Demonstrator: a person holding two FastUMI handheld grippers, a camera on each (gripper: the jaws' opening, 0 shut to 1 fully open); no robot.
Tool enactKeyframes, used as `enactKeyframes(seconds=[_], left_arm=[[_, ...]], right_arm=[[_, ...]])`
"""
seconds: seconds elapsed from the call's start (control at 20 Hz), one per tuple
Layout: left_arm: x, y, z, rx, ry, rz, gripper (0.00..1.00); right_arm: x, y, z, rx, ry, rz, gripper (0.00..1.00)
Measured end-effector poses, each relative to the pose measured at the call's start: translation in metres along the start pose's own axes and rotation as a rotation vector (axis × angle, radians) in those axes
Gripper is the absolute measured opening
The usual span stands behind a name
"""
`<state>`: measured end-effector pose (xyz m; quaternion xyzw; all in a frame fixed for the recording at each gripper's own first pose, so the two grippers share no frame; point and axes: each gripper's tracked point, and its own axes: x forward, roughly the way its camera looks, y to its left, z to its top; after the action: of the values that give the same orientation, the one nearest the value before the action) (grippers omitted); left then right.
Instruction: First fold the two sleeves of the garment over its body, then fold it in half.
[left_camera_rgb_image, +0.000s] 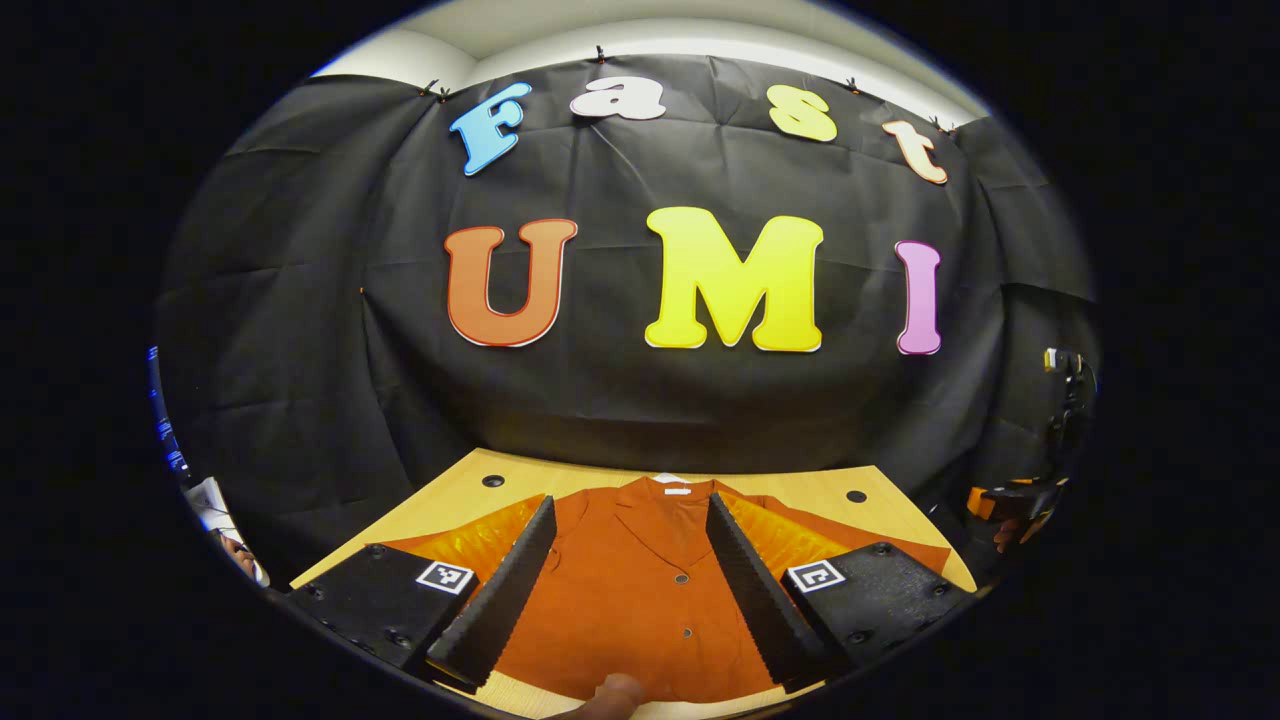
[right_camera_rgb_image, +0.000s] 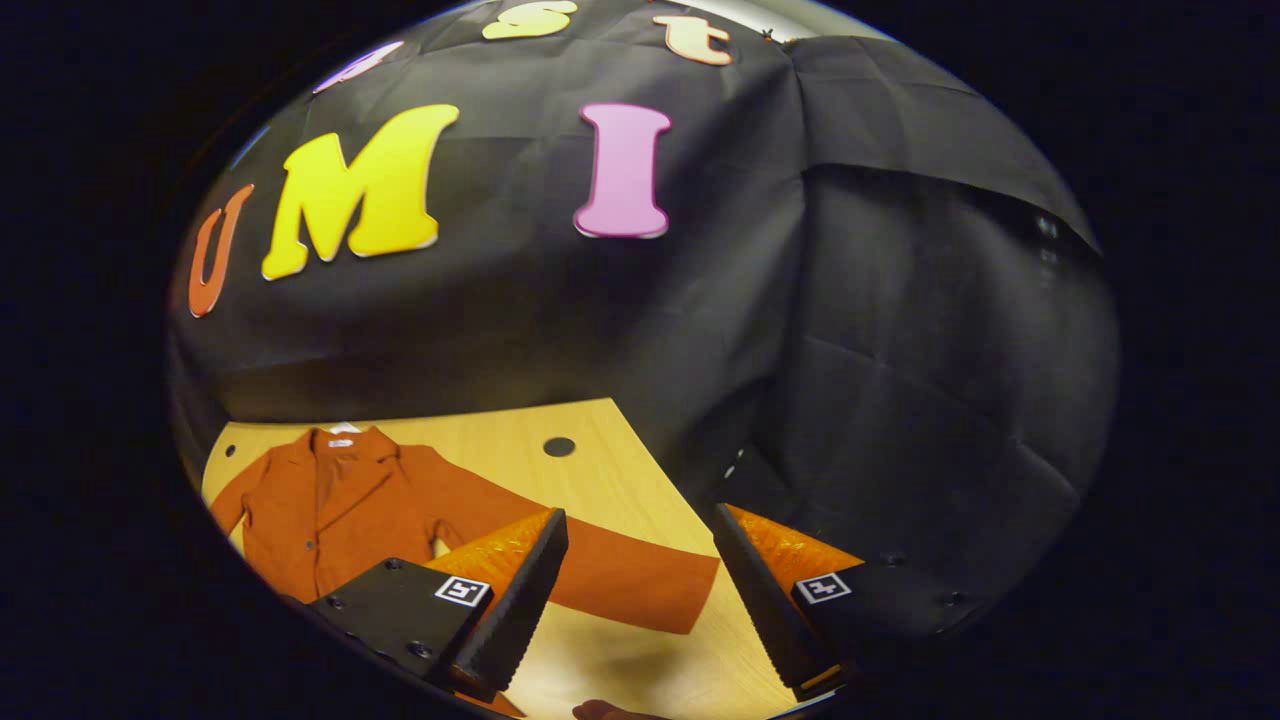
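Showing garment (left_camera_rgb_image: 640, 590) buttons, right gripper view its outstretched sleeve (right_camera_rgb_image: 610, 575)

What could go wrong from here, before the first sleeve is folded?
1. The right sleeve reaches toward the table edge; a pull outward might drag it off.
2. The jacket lies flat with both sleeves still spread, so the open right gripper may pinch only a thin layer and lose it during the fold.
3. The open left gripper hangs over the jacket's buttoned front; closing there could bunch the body instead of a sleeve.
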<state>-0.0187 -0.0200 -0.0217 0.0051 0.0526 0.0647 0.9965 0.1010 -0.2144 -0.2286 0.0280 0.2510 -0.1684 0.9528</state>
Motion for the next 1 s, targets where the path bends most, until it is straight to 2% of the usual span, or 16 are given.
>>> enactKeyframes(seconds=[0.25,0.45,0.6,0.75,0.85,1.0], left_arm=[[-0.003,-0.003,0.011,0.02,-0.035,0.089,0.98],[0.002,-0.01,-0.004,0.03,-0.003,0.085,0.98],[0.007,-0.013,-0.017,0.037,0.033,0.073,0.98],[0.011,-0.009,-0.019,0.038,0.034,0.064,0.98],[0.014,-0.005,-0.022,0.047,0.044,0.059,0.98],[0.019,-0.001,-0.028,0.048,0.062,0.054,0.98]], right_arm=[[0.074,-0.026,-0.061,0.003,0.182,-0.017,0.94],[0.106,-0.038,-0.105,0.006,0.327,-0.072,0.94],[0.115,-0.039,-0.129,0.045,0.418,-0.096,0.95],[0.117,-0.039,-0.16,0.07,0.555,-0.128,0.94],[0.113,-0.035,-0.164,0.145,0.605,-0.143,0.95],[0.112,-0.034,-0.165,0.234,0.698,-0.14,0.89]])
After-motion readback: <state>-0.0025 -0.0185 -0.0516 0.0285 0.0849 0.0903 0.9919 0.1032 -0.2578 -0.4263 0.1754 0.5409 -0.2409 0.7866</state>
